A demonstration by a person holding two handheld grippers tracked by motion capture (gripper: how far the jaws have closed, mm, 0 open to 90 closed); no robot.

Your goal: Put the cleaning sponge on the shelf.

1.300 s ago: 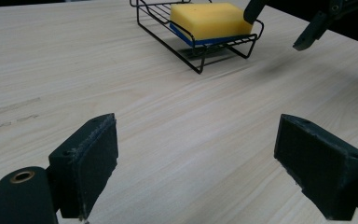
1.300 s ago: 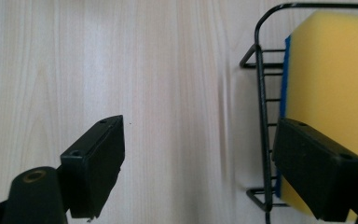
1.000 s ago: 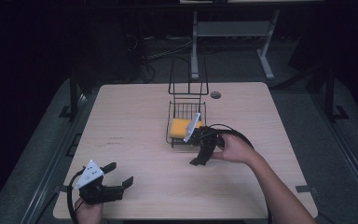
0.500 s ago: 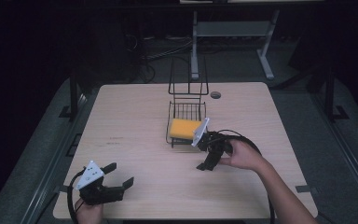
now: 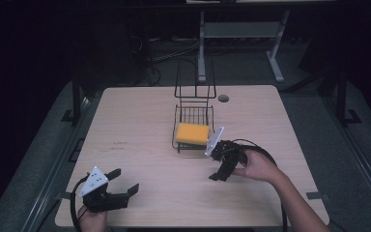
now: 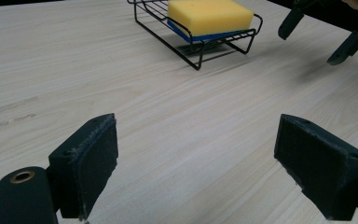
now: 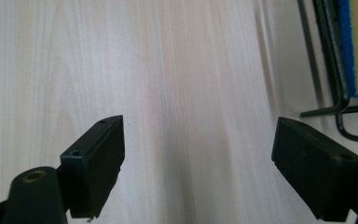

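You are holding your right gripper (image 5: 221, 169) spread and empty just beside the black wire rack (image 5: 193, 126) carrying the yellow rectangular sponge (image 5: 192, 133); your left gripper (image 5: 121, 182), also spread, is resting well apart from that rack.

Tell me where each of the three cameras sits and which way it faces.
High view: above the person's side, looking forward and down on the table; both hands show.
Left gripper view: rides the left gripper, facing the sponge in its wire rack; open fingers show.
Right gripper view: rides the right gripper, aimed down at the table; open fingers show.
All share sponge and rack.
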